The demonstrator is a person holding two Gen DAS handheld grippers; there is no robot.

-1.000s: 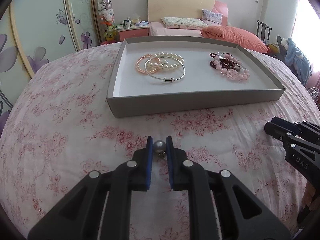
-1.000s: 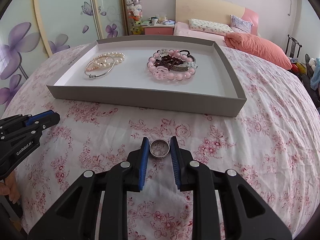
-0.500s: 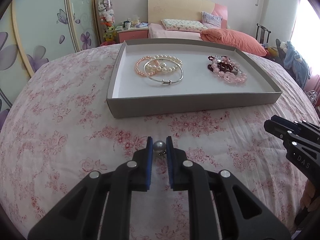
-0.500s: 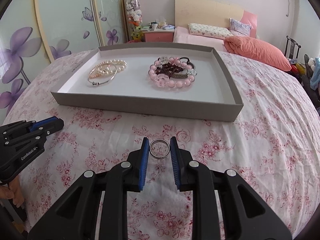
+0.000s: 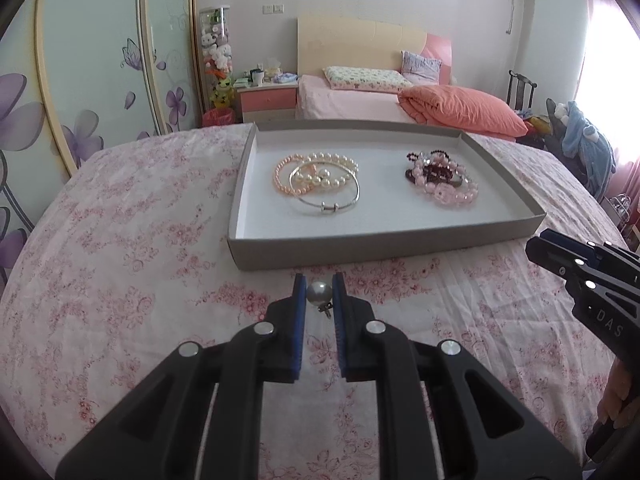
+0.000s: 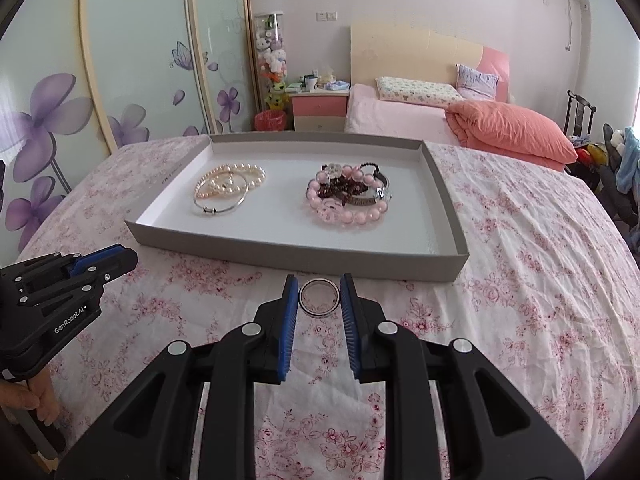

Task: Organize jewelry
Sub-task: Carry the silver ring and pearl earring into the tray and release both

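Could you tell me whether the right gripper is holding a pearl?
No, the right gripper is shut on a silver ring, held above the floral bedspread.

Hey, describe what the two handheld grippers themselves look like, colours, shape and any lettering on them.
Both are matte black plastic with triangular cut-outs and round silver bolt heads. The left gripper and right gripper each have two fingers lined with ribbed blue pads. White lettering shows on their sides: "GenRobot.AI" on the left one, "DAS" on the right. No cables or sleeves show.

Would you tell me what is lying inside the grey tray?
Inside the tray: pearl strands with a silver bangle on its left, a heap of pink and dark bead bracelets on its right. Anything beneath the heap is covered.
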